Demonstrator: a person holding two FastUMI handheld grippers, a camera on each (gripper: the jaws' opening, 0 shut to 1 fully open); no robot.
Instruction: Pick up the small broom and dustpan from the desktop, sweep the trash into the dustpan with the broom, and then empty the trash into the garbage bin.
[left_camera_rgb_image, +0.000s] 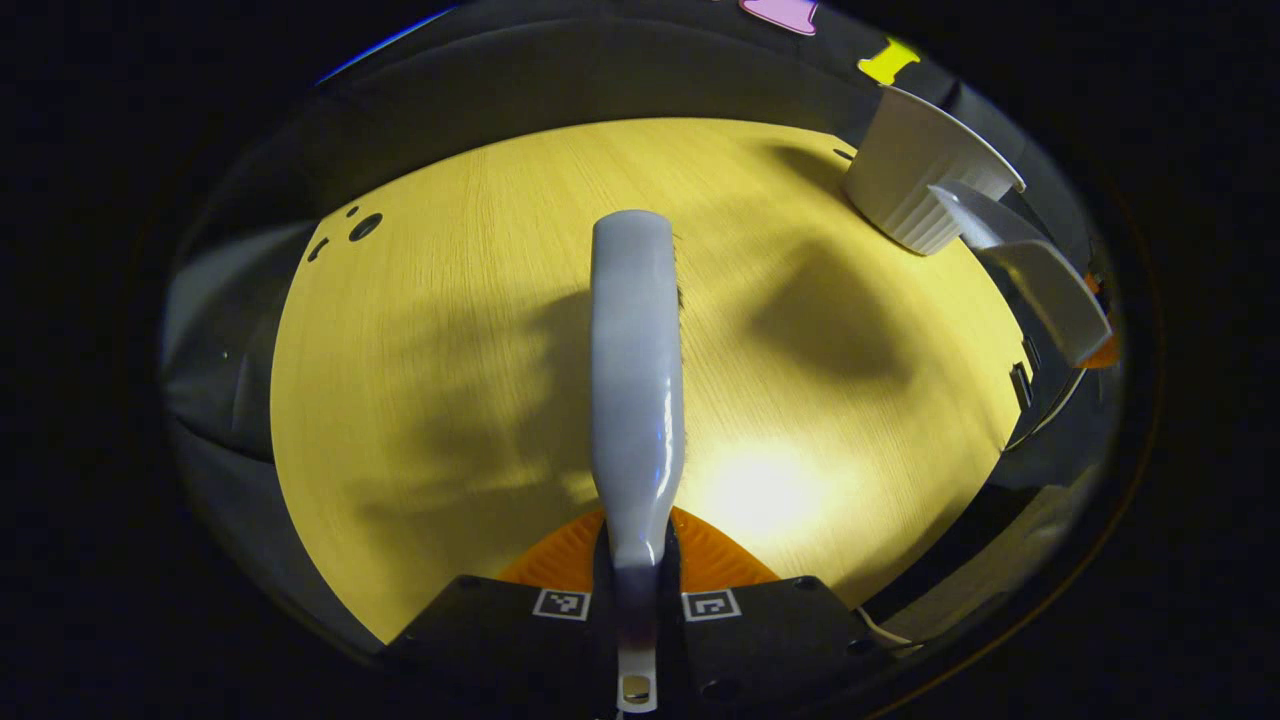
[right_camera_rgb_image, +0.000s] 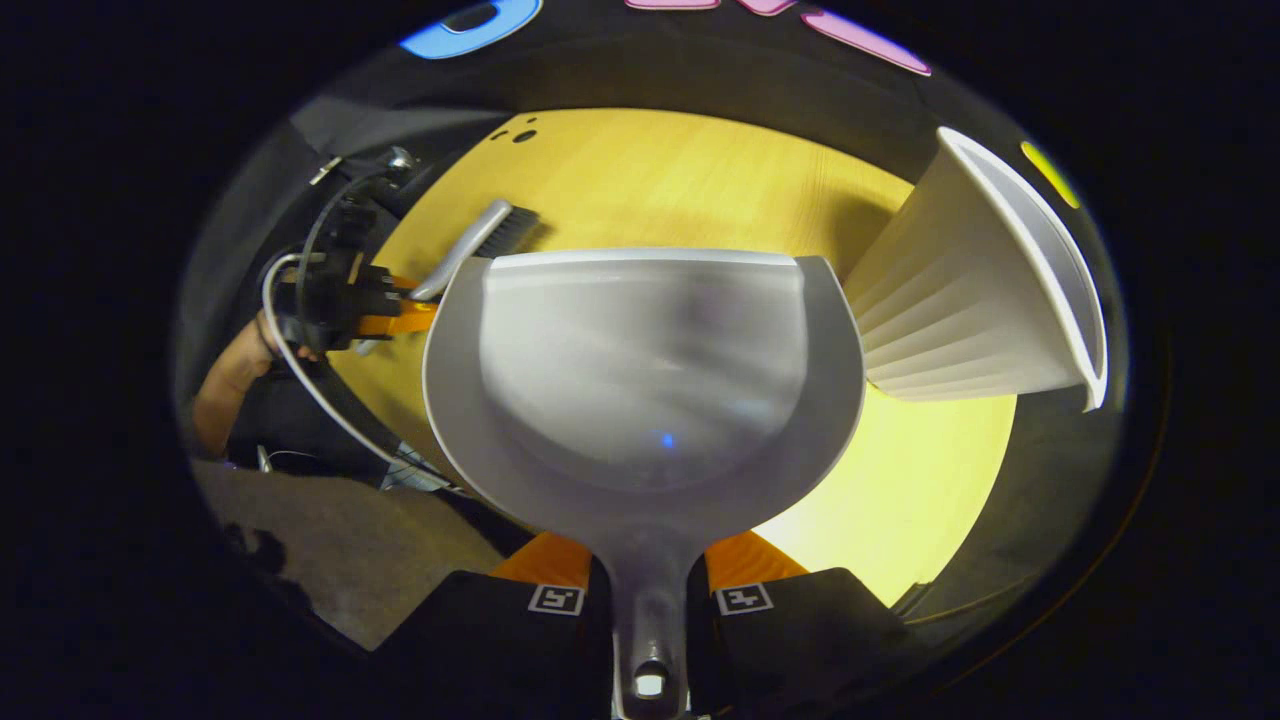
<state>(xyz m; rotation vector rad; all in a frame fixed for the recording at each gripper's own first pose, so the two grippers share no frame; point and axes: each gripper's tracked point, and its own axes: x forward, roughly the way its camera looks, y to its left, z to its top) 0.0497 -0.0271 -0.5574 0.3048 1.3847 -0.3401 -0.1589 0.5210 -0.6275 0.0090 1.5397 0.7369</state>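
Fingers of the left gripper (left_camera_rgb_image: 640, 590) are closed on the grey plastic broom (left_camera_rgb_image: 636, 370); the right gripper (right_camera_rgb_image: 648, 590) clamps the grey plastic dustpan (right_camera_rgb_image: 645, 380), held level beside the white ribbed bin (right_camera_rgb_image: 975, 290) at far right.

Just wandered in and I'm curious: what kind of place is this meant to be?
Probably a mock home desk set up in a booth for a cleaning chore: a light wooden tabletop, a white ribbed garbage bin, and a small broom and dustpan held over it.

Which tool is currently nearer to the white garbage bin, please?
Right. The right tool, holding the dustpan, sits beside the garbage bin; the left tool, with the broom, is farther across the desktop.
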